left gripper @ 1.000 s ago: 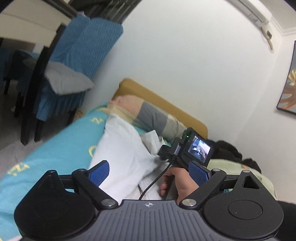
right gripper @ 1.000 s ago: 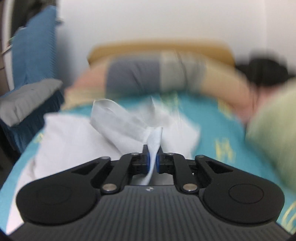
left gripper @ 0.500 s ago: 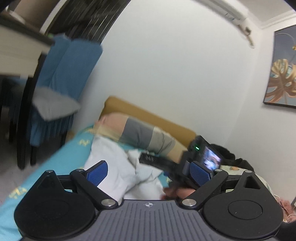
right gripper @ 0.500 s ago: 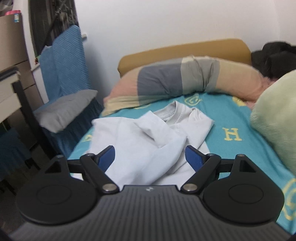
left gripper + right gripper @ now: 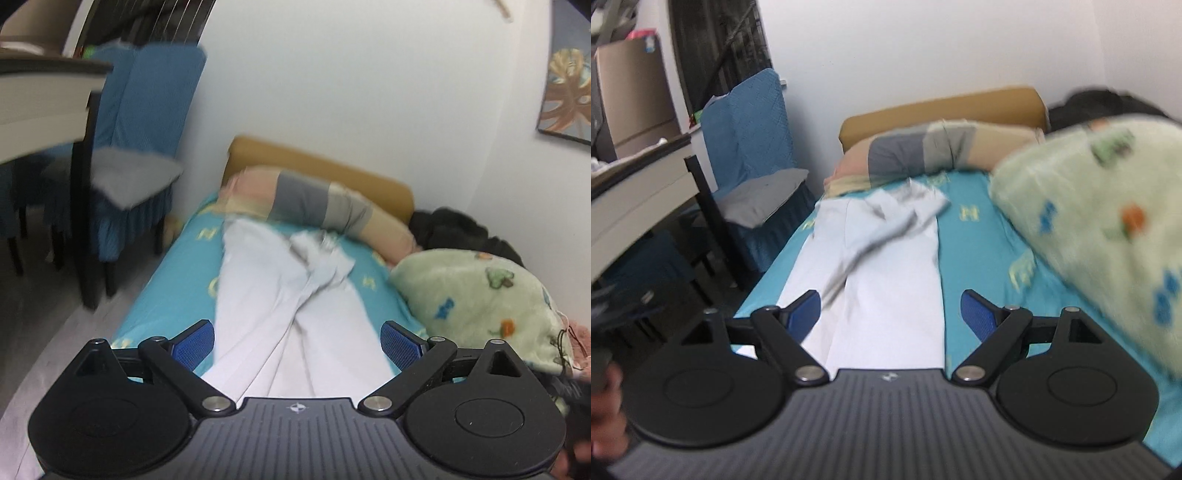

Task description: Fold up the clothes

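Note:
A white shirt (image 5: pixel 280 295) lies lengthwise on the teal bedsheet (image 5: pixel 173 273), both sides folded toward the middle, its collar end bunched near the striped pillow. It also shows in the right wrist view (image 5: pixel 886 280). My left gripper (image 5: pixel 297 341) is open and empty, hovering over the shirt's near end. My right gripper (image 5: pixel 891 314) is open and empty, also above the near end of the shirt.
A striped bolster pillow (image 5: pixel 317 206) and tan headboard (image 5: pixel 321 162) lie at the far end. A green printed blanket (image 5: pixel 476 299) and dark clothes (image 5: pixel 454 229) sit on the right. A blue-covered chair (image 5: pixel 136 155) and a desk (image 5: pixel 639 199) stand left of the bed.
My right gripper opened and let go of the shirt fold, which now lies flat. Both grippers pulled back toward the foot of the bed.

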Demonstrator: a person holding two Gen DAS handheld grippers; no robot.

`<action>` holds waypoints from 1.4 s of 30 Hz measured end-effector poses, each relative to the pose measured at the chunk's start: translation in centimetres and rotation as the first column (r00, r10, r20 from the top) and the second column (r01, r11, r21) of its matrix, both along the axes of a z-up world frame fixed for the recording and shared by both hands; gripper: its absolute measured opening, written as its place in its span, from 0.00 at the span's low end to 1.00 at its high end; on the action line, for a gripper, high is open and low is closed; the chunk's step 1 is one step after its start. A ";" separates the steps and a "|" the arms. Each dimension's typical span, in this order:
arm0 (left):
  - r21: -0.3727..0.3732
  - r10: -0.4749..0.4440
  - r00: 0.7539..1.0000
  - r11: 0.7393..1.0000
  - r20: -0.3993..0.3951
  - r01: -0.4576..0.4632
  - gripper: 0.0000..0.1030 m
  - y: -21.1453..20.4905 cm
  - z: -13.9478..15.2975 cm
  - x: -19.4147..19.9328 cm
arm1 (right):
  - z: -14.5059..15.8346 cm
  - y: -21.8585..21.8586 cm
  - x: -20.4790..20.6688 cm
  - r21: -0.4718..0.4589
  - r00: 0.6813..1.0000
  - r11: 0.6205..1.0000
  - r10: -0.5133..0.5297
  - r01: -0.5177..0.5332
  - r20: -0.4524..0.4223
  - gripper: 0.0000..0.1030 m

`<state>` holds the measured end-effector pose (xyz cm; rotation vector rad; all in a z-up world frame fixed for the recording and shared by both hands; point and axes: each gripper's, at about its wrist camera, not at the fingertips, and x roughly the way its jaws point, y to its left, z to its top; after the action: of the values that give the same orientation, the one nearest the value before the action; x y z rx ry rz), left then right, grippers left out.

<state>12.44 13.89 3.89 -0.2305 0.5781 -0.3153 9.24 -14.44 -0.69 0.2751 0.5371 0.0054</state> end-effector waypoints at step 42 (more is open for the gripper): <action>0.476 -0.418 0.828 0.680 -0.373 0.558 0.01 -8.1 -1.5 -8.8 | -1.6 -3.8 -6.9 0.194 0.993 0.977 -0.073 0.089 -0.087 0.82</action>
<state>3.67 5.77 2.43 0.4990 0.9482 -0.6307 2.37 -18.23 -2.34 0.4935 0.6053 -0.0317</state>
